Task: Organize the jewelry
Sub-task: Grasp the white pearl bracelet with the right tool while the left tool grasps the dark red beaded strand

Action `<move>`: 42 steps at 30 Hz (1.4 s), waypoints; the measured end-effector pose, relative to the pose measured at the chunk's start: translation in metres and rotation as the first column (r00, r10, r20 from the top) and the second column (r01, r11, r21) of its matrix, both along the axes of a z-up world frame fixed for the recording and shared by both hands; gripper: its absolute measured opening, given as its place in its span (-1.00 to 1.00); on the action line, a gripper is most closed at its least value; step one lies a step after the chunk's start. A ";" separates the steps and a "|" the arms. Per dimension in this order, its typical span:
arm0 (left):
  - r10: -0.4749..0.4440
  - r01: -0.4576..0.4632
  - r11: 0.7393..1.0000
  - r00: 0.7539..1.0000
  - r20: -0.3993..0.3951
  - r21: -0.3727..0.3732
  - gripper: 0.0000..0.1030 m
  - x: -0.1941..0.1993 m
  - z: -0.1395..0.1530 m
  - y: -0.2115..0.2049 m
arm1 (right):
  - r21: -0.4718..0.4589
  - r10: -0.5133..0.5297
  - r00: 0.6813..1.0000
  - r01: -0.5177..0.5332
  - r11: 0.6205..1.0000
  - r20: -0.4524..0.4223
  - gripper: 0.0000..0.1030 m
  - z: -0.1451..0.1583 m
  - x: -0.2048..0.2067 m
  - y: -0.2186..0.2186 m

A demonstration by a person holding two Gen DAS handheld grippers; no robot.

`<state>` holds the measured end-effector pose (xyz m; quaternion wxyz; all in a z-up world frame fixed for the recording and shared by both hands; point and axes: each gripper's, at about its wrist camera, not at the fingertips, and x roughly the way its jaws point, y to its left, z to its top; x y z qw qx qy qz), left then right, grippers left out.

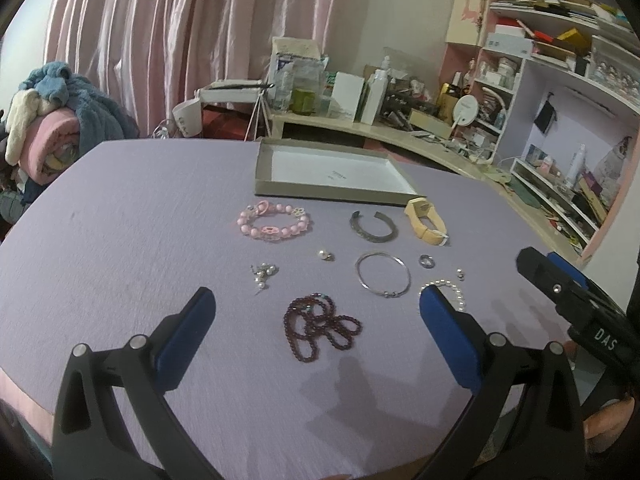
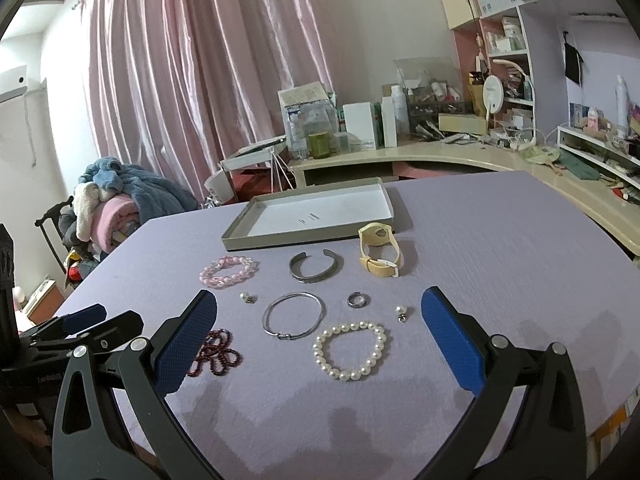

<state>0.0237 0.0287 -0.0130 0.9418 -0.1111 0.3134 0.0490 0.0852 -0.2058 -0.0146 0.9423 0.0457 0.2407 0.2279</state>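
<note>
Both grippers hung wide open and empty over the lilac table (image 1: 120, 216). The left gripper (image 1: 316, 304) hovered above the dark red bead necklace (image 1: 320, 326); the right gripper (image 2: 320, 308) framed the pearl bracelet (image 2: 350, 350). Taking the shallow cardboard tray (image 2: 240, 236) as the mark: the pink bead bracelet (image 1: 274, 224), the dark cuff bangle (image 2: 316, 266) and the yellow watch (image 2: 380, 250) lay just in front of it. Nearer the camera sat the thin silver bangle (image 2: 294, 316), a small ring (image 2: 357, 300) and pearl earrings (image 1: 262, 274).
</note>
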 end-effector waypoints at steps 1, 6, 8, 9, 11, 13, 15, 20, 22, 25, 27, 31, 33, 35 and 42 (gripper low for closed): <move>0.007 -0.007 1.000 1.000 -0.008 -0.002 0.97 0.002 0.000 0.001 | 0.000 -0.004 1.000 0.004 1.000 -0.007 0.97 -0.001 0.003 0.000; 0.056 -0.057 0.998 0.997 -0.059 -0.017 0.97 0.015 -0.008 0.019 | -0.034 -0.028 0.998 0.025 0.999 -0.063 0.97 -0.013 0.020 0.000; 0.072 -0.074 0.997 0.994 -0.078 -0.021 0.97 0.019 -0.012 0.024 | -0.065 -0.034 0.995 0.027 0.998 -0.098 0.97 -0.023 0.029 0.001; 0.078 -0.080 0.997 0.993 -0.086 -0.019 0.97 0.021 -0.013 0.025 | -0.087 -0.039 0.992 0.029 0.996 -0.117 0.97 -0.029 0.033 0.003; 0.090 -0.092 0.996 0.991 -0.101 -0.014 0.97 0.023 -0.016 0.029 | -0.119 -0.042 0.988 0.025 0.993 -0.146 0.97 -0.038 0.040 0.006; 0.089 -0.091 0.996 0.990 -0.112 -0.016 0.97 0.025 -0.017 0.031 | -0.163 -0.053 0.984 0.026 0.986 -0.168 0.90 -0.049 0.046 0.009; 0.083 -0.086 0.996 0.989 -0.120 -0.020 0.97 0.027 -0.018 0.031 | -0.186 -0.064 0.981 0.029 0.982 -0.184 0.79 -0.056 0.052 0.010; 0.071 -0.072 0.997 0.987 -0.141 -0.003 0.97 0.031 -0.021 0.027 | -0.220 -0.088 0.967 0.035 0.975 -0.239 0.74 -0.071 0.066 0.011; 0.066 -0.066 0.998 0.987 -0.147 0.007 0.97 0.031 -0.022 0.025 | -0.239 -0.081 0.965 0.020 0.971 -0.249 0.74 -0.074 0.068 0.016; 0.064 -0.063 0.998 0.986 -0.155 0.009 0.97 0.031 -0.023 0.023 | -0.259 -0.077 0.967 0.012 0.966 -0.244 0.65 -0.074 0.067 0.020; 0.065 -0.066 0.998 0.985 -0.160 0.003 0.97 0.031 -0.025 0.024 | -0.256 -0.076 0.965 0.009 0.967 -0.251 0.47 -0.074 0.069 0.020; 0.068 -0.069 0.998 0.984 -0.166 -0.004 0.97 0.030 -0.027 0.025 | -0.252 -0.068 0.963 0.000 0.968 -0.261 0.47 -0.075 0.070 0.020; 0.066 -0.067 0.998 0.983 -0.169 -0.002 0.97 0.030 -0.028 0.024 | -0.262 -0.062 0.965 -0.007 0.965 -0.256 0.47 -0.074 0.069 0.022; 0.063 -0.064 0.998 0.982 -0.176 0.002 0.97 0.030 -0.029 0.024 | -0.268 -0.080 0.966 0.011 0.963 -0.246 0.46 -0.072 0.069 0.020; 0.044 -0.042 0.999 0.977 -0.207 0.017 0.97 0.036 -0.034 0.020 | -0.315 -0.066 0.965 -0.018 0.949 -0.254 -0.65 -0.081 0.071 0.031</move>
